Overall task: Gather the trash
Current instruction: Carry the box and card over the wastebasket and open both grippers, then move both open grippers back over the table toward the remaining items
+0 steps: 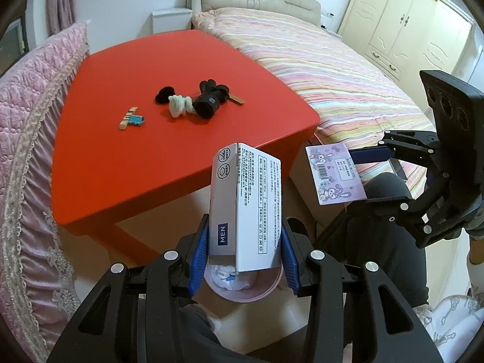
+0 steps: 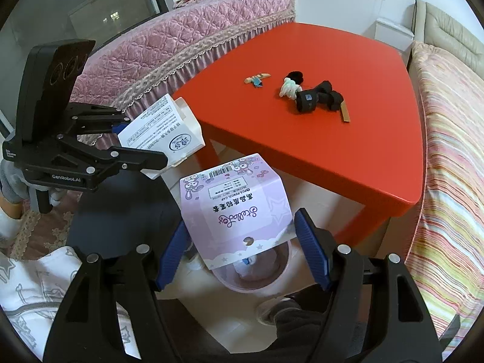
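Observation:
My left gripper [image 1: 245, 242] is shut on a white printed box [image 1: 246, 208] marked MEN and holds it upright over a pink trash bin [image 1: 242, 287] on the floor. The bin holds crumpled white tissue. My right gripper [image 2: 242, 248] is shut on a purple cartoon-printed package [image 2: 236, 211], held over the same bin [image 2: 257, 272]. Each gripper shows in the other's view: the right [image 1: 363, 178] with the purple package [image 1: 332, 175], the left [image 2: 142, 142] with the white box [image 2: 163, 130].
A red table [image 1: 151, 139] stands beyond the bin, with black rolled items [image 1: 208, 96], a pale cloth bundle [image 1: 178, 104], a clip and a small blue piece [image 1: 130, 118]. A striped bed [image 1: 332, 69] lies right, a pink-covered sofa [image 1: 27, 121] left. My legs are below.

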A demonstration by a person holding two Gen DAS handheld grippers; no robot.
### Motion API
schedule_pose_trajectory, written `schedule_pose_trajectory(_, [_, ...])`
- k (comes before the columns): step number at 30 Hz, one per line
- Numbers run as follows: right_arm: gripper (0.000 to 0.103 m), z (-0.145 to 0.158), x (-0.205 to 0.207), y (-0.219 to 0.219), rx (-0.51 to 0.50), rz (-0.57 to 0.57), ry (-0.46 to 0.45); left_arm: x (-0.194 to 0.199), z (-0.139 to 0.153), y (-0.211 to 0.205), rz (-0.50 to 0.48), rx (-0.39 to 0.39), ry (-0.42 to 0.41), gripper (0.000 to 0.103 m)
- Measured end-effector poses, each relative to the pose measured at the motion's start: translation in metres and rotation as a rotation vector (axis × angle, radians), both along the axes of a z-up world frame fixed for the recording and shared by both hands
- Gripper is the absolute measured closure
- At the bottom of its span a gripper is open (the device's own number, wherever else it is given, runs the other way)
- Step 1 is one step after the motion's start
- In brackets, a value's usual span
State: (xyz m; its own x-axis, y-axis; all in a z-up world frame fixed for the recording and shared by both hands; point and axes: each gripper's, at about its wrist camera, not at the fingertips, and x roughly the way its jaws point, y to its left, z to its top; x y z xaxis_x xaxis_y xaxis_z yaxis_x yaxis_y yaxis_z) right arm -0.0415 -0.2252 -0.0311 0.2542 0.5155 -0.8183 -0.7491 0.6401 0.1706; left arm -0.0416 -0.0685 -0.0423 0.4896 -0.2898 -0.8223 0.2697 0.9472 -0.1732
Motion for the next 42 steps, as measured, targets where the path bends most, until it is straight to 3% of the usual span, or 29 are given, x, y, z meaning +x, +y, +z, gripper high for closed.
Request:
schedule_pose_trajectory(3, [0.034, 0.000, -0.001, 0.000, 0.009, 0.003, 0.004, 0.000, 0.001, -0.001, -0.006, -0.001, -0.001, 0.060])
schedule_pose_trajectory(5, [0.031, 0.001, 0.000, 0.000, 0.019, 0.007, 0.012, 0.000, 0.001, -0.002, -0.014, -0.004, -0.004, 0.052])
schedule_pose_trajectory(7, [0.017, 0.000, 0.001, -0.002, 0.021, -0.001, 0.011, 0.000, 0.002, -0.002, -0.012, -0.005, -0.008, 0.033])
schedule_pose_trajectory(8, [0.016, 0.001, 0.002, -0.003, 0.024, -0.006, 0.013, 0.000, 0.002, -0.002, -0.005, -0.007, -0.011, 0.019])
schedule_pose_trajectory(14, [0.006, -0.001, 0.006, -0.010, 0.020, -0.052, 0.010, 0.003, 0.001, 0.007, 0.045, -0.001, -0.012, 0.008])
schedule_pose_trajectory(31, [0.003, -0.001, 0.010, -0.008, 0.020, -0.069, 0.026, 0.003, 0.001, 0.018, 0.083, 0.004, -0.018, 0.008])
schedule_pose_trajectory(42, [0.003, 0.013, 0.038, -0.006, 0.010, -0.107, 0.002, 0.015, 0.007, 0.037, 0.128, 0.020, -0.036, 0.008])
